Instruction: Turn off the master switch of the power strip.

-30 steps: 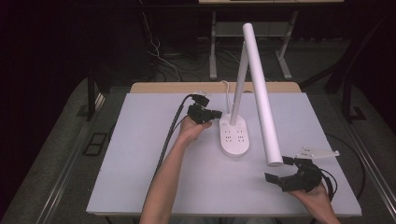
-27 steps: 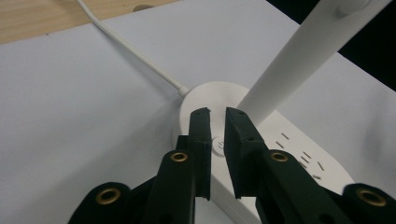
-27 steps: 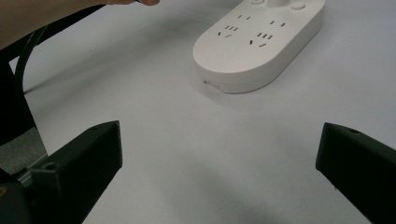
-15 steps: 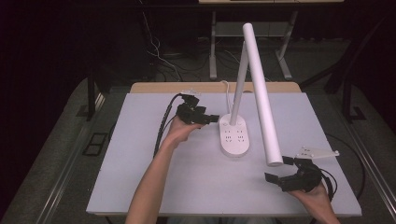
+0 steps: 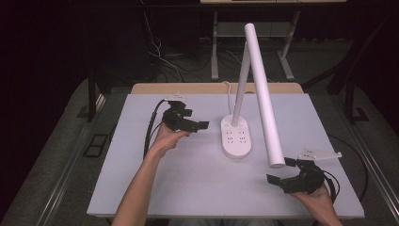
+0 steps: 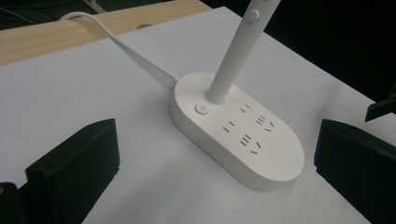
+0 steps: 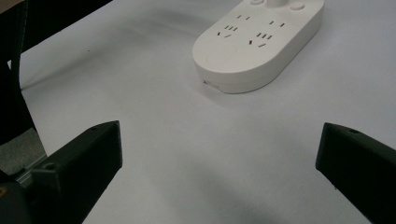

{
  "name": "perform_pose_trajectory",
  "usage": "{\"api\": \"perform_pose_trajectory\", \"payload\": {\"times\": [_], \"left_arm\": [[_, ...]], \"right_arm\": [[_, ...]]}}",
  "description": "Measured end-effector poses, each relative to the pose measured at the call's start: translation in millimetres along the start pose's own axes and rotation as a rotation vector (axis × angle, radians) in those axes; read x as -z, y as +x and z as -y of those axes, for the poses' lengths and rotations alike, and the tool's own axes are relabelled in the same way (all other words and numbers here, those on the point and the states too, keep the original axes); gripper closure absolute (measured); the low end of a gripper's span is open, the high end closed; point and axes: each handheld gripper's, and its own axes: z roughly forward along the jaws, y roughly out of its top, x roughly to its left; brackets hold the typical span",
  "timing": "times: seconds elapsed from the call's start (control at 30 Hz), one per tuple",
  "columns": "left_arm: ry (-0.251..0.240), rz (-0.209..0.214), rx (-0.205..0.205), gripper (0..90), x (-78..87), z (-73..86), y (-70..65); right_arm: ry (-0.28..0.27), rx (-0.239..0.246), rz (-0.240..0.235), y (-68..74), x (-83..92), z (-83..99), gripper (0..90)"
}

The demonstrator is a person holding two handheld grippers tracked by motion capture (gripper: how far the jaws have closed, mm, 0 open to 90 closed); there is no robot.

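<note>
A white desk lamp stands mid-table on an oval base [image 5: 236,136] with several sockets; its stem rises to a long tube head [image 5: 262,94] that slants toward the front right. My left gripper [image 5: 194,120] hovers just left of the base, open and holding nothing. In the left gripper view the base [image 6: 243,135] and its round button [image 6: 201,109] lie between and beyond the wide jaws of that gripper [image 6: 215,158]. My right gripper [image 5: 279,170] rests near the front right, open and holding nothing. It [image 7: 219,154] faces the base [image 7: 254,46] from a distance.
The lamp's white cord [image 6: 135,51] runs from the base over the wooden strip [image 5: 197,88] at the table's back edge. The left gripper's black cable [image 5: 149,132] loops over the white tabletop [image 5: 188,179]. Desk legs and floor cables lie behind the table.
My left gripper has drawn back to the left, away from the lamp base. The right gripper and the lamp have not moved.
</note>
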Motion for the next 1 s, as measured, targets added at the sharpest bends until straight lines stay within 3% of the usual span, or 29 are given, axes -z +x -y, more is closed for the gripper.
{"api": "perform_pose_trajectory", "payload": {"times": [0.4, 0.7, 1.0], "left_arm": [[-0.012, -0.039, -0.001, 0.0, 32.7, 27.3, -8.7], [-0.006, -0.054, -0.014, 0.0, 45.7, 47.0, -17.0], [-0.032, -0.054, -0.004, 0.0, 61.1, 73.8, -27.5]], "right_arm": [[0.001, -0.001, 0.003, 0.1, -0.3, 0.0, 0.0], [0.002, 0.001, 0.005, 1.0, -1.0, 0.0, 0.0], [0.004, 0.003, 0.006, 1.4, -1.4, 0.2, 0.0]]}}
